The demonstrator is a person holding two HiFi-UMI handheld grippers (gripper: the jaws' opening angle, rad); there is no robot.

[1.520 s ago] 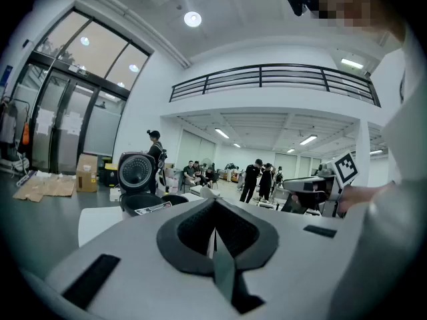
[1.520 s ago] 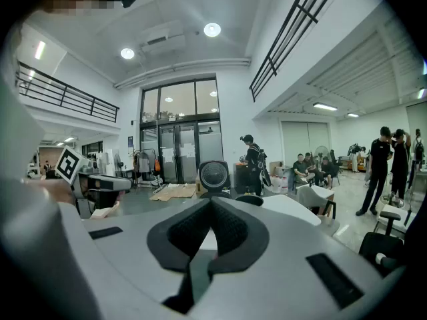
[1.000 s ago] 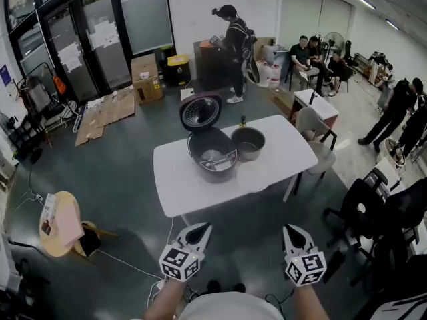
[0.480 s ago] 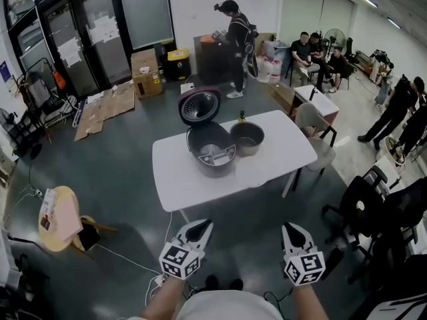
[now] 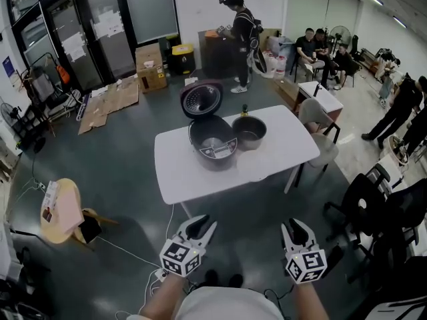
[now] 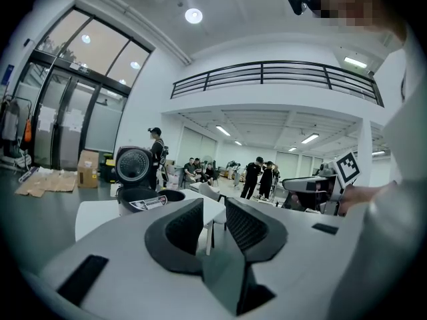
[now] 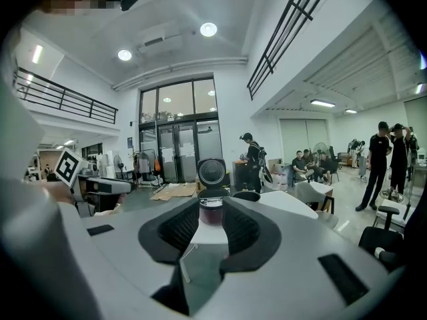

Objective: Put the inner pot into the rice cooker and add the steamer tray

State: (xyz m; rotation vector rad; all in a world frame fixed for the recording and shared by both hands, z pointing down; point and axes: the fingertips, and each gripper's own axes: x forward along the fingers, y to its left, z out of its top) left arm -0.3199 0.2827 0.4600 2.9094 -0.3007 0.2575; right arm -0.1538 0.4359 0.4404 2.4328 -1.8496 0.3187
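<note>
Head view first: the white tabletop (image 5: 180, 179) stands well ahead. The rice cooker (image 5: 213, 145) sits near its middle with the lid (image 5: 201, 100) swung up at the back. The inner pot (image 5: 249, 132) stands on the tabletop just right of the cooker, not in it. No steamer tray can be picked out from here. Down at the bottom edge, the left hand-held gripper (image 5: 202, 224) and the right hand-held gripper (image 5: 298, 227) hover side by side over the dark floor, well short of the tabletop. Both are released, their jaws having just been opening, with nothing in either.

Over to the left gripper view: the two dark ribbed pads stand apart with an empty gap between them. The cooker shows far off to the left with its lid raised. The inner pot's dark rim sits just beside it.

Now the right gripper view: again the jaws are spread and nothing is grasped. The cooker lines up straight through the gap, in the distance, and the pot shows just to its right on the tabletop.
</note>
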